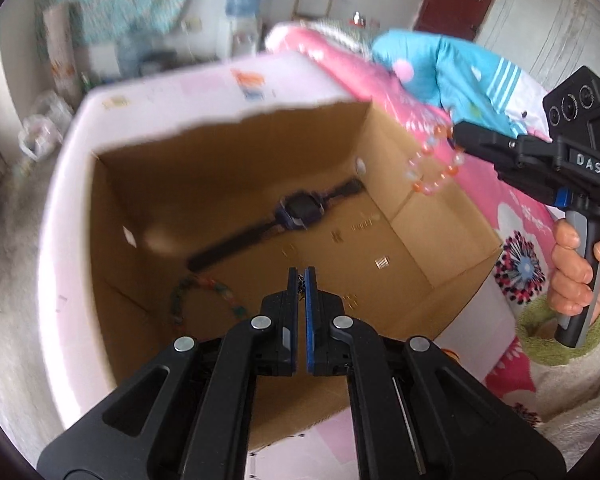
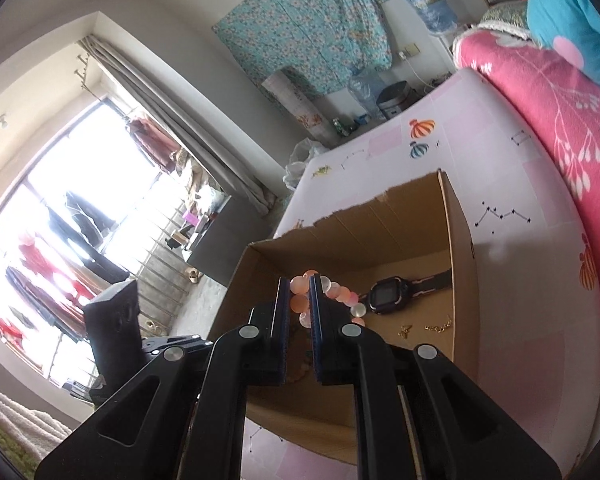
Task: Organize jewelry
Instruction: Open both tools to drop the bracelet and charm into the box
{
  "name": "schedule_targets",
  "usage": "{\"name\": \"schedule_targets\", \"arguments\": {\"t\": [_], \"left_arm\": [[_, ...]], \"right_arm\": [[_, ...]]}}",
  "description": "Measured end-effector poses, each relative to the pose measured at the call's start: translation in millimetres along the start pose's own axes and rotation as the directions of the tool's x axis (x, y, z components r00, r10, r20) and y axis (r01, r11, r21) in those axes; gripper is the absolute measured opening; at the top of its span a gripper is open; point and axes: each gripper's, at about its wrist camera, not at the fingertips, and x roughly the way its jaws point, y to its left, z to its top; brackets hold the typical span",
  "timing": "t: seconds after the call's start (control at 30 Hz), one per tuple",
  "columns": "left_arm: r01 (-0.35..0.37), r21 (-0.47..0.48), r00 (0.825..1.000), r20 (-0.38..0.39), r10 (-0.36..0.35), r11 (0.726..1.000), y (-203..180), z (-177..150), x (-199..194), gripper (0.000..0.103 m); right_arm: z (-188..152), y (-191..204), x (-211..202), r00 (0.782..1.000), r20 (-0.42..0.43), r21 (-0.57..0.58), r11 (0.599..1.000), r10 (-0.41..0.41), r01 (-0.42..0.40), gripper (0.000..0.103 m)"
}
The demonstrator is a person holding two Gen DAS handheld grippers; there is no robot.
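Dangling from the clenched right tongs (image 2: 299, 294), the bead bracelet (image 1: 434, 166) hangs above the box (image 1: 452, 232); left tongs (image 1: 301, 280) pinch a thin chain (image 1: 301, 285).

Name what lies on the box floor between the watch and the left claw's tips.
In the left wrist view, only bare cardboard box floor separates the watch from the left claw; small gold pieces lie off to the right.

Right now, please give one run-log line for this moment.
left tool: shut on thin dark chain, above box | right tool: shut on orange bead bracelet, over box edge | cardboard box: holds watch, small gold pieces
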Motion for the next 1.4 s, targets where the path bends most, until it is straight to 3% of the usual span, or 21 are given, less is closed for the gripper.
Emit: {"name": "schedule_targets", "arguments": {"t": [0.23,0.33,0.5,0.73,0.9,0.97,1.1,1.2,1.3,1.4], "left_arm": [[0.036,-0.029,0.987,-0.159,-0.04,0.999,5,-6,41,0.002],[0.041,-0.03,0.982,-0.184,-0.045,0.999,6,-8,46,0.003],[0.063,-0.046,0.979,-0.19,-0.07,0.997,9,-10,46,0.016],[0.098,-0.051,0.99,-0.096,-0.103,0.994,14,-14,24,0.018],[0.068,-0.057,0.997,0.037,-0.066,0.996,23,-19,-9,0.023],[0.051,-0.073,0.996,0.078,-0.045,0.996,28,-21,-21,0.024],[0.035,-0.096,0.993,0.113,-0.024,0.995,35,-25,-33,0.024],[0.028,-0.102,0.991,0.131,-0.014,0.994,40,-27,-40,0.025],[0.02,-0.105,0.988,0.152,-0.004,0.994,43,-30,-46,0.025],[0.011,-0.115,0.985,0.17,0.008,0.993,45,-32,-51,0.028]], "right_arm": [[-1,-21,14,0.999,-0.049,0.05,0.999,-0.019,0.022,0.01],[0,-24,17,0.997,-0.071,0.051,0.998,-0.038,0.042,0.01],[-1,-23,20,0.992,-0.111,0.051,0.996,-0.063,0.069,0.01],[-2,-16,24,0.979,-0.17,0.043,0.991,-0.116,0.125,0.01],[-3,-9,46,0.952,-0.27,0.02,0.988,-0.145,0.156,0.01],[-5,-6,60,0.935,-0.316,-0.002,0.986,-0.16,0.168,0.01],[-15,3,82,0.865,-0.397,-0.133,0.952,-0.307,0.277,0.011],[-19,6,83,0.832,-0.411,-0.178,0.928,-0.374,0.329,0.011],[-21,13,73,0.83,-0.378,-0.208,0.911,-0.41,0.355,0.011],[-19,18,51,0.844,-0.308,-0.204,0.897,-0.439,0.391,0.011]]}}
